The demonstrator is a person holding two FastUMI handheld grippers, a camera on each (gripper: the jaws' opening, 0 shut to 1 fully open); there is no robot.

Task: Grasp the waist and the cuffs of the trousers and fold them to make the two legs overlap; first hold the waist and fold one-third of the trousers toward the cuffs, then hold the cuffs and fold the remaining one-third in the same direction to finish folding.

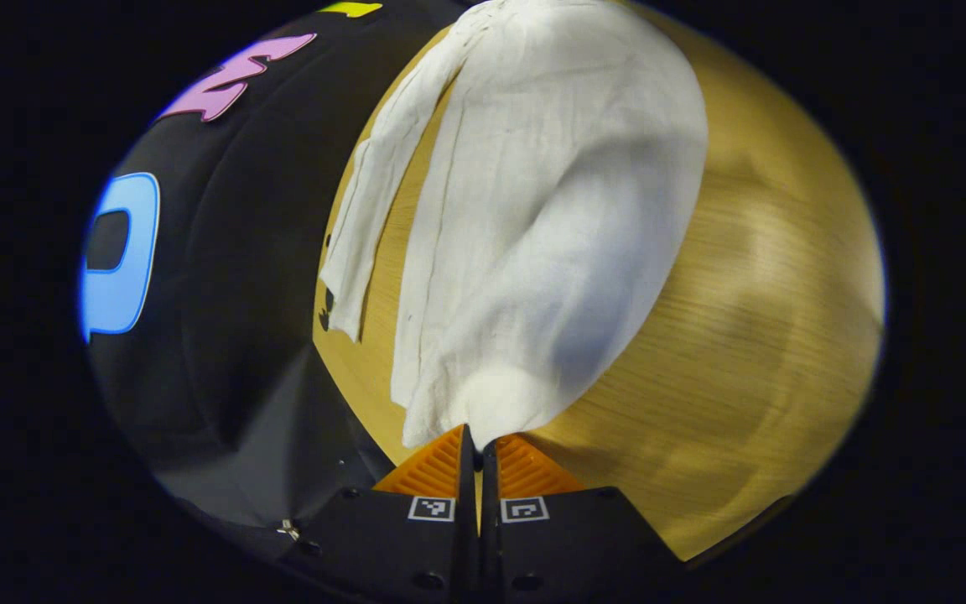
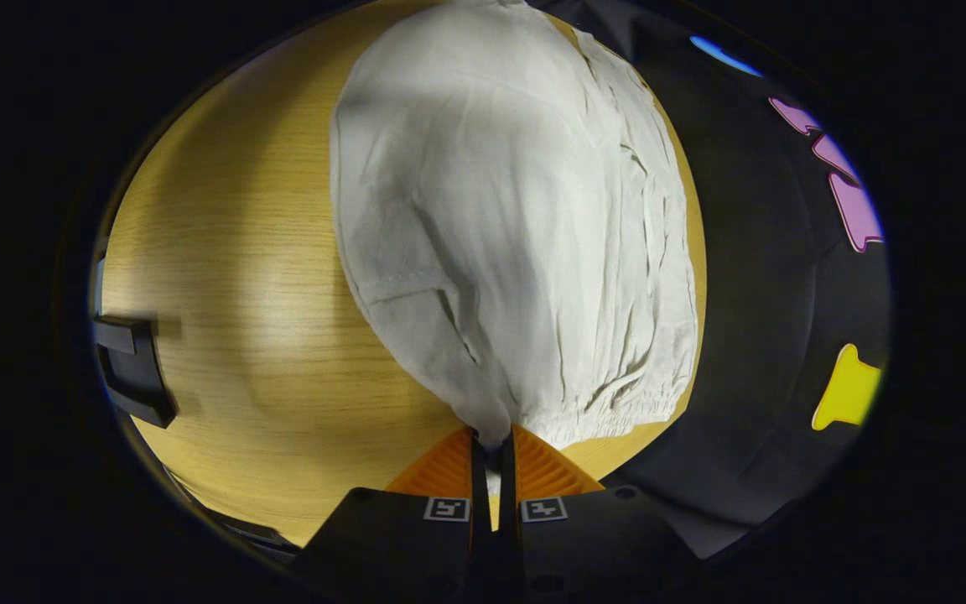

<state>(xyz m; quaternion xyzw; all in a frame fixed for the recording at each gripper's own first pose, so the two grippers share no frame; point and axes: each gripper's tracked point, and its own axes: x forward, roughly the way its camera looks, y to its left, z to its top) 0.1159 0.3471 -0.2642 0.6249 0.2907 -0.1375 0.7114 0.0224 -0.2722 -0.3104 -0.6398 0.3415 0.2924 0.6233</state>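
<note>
We have both tongs clenched on the trousers (image 1: 533, 210), left tongs (image 1: 477, 449) at a cuff, right tongs (image 2: 493, 445) at the waist, the cloth stretching toward twelve o'clock over the surface (image 2: 240, 335), legs apparently mid-overlap, both thirds-folds left.

The left tongs (image 1: 477, 443) were pinched together on a cuff of the trousers (image 1: 550, 210); the right tongs (image 2: 491, 445) were likewise clamped on their waist edge
</note>
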